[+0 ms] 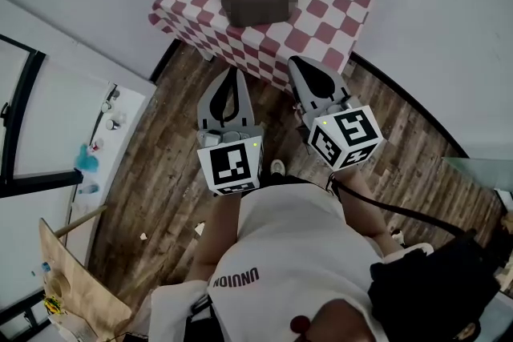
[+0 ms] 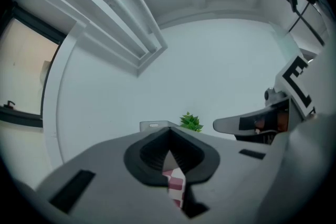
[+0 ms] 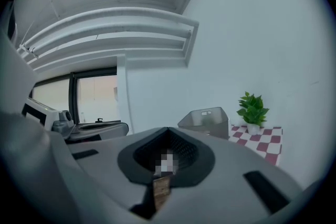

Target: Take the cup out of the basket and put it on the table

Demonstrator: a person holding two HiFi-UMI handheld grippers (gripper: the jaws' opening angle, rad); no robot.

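Both claws are level and empty, held side by side. The left gripper (image 2: pixel 169 130) has its jaws pressed together, and through the slot below the tips I see only checked cloth. The right gripper (image 3: pixel 168 131) is likewise pressed together, pinching nothing.

The basket (image 3: pixel 206 119) stands ahead of the right claw, a little right of its line and well apart from the tips. From the left claw it sits straight ahead, past the tips. It rests on the table (image 1: pixel 329 20). I cannot see the cup in any view and take it to be down inside the basket.

Risks, as I judge them:
- With the cup hidden, I would be reaching in blind. A claw could clip the basket rim, or go in at a bad angle and tip the cup.
- The basket looks light, so a push from shut jaws could slide it on the cloth or tilt it.
- The plant (image 3: pixel 253 108) stands just right of the basket, so a wide swing of the right claw could knock it.
- The claws sit near each other and could bump if both close in.

Writing: the shirt (image 1: pixel 272 244) carries letters that read roughly "UNUION", though I am not certain of this. The marker cubes show square black-and-white patterns and no words. I can read no label on the basket.
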